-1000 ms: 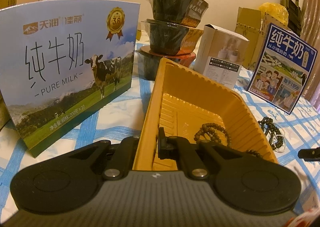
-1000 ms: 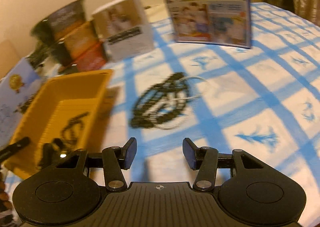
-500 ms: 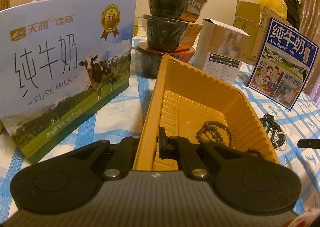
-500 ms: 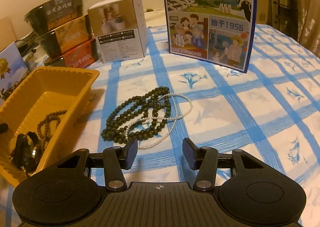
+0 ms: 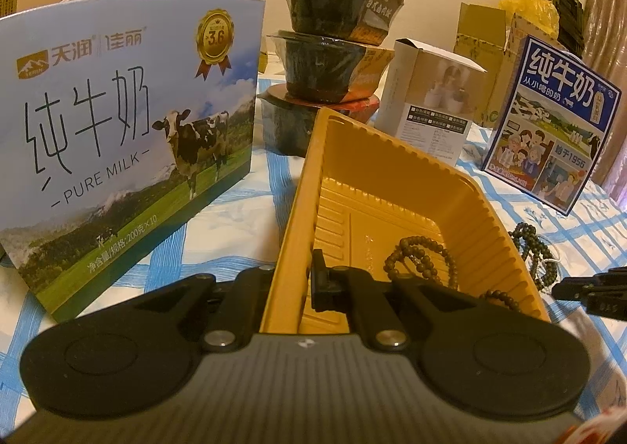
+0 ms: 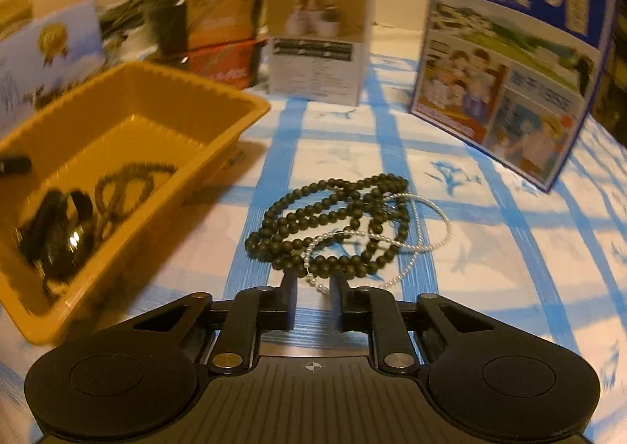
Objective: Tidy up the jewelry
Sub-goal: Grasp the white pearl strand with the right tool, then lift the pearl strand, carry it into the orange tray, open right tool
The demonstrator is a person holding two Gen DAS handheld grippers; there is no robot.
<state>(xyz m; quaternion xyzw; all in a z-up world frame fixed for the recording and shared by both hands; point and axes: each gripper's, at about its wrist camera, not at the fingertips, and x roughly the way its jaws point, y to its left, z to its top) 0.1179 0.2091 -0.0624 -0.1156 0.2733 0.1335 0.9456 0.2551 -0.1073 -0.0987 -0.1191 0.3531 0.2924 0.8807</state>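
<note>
My left gripper (image 5: 292, 279) is shut on the near wall of a yellow plastic tray (image 5: 392, 169), one finger outside and one inside. A brown bead bracelet (image 5: 423, 260) lies in the tray, which also shows in the right wrist view (image 6: 164, 91). A dark green bead necklace (image 6: 333, 220) tangled with a thin white pearl strand (image 6: 427, 224) lies on the cloth right of the tray. My right gripper (image 6: 313, 283) is low over their near edge, jaws narrowed with a gap, the pearl strand's end between the tips.
A large milk carton (image 5: 117, 122) stands left of the tray. Stacked black bowls (image 5: 333, 52), a small white box (image 5: 427, 103) and a blue milk box (image 6: 505, 52) stand behind on the blue-checked tablecloth (image 6: 509, 267).
My right gripper has moved forward and down to the necklaces and its jaws have narrowed. My left gripper keeps hold of the tray, which barely moved.
</note>
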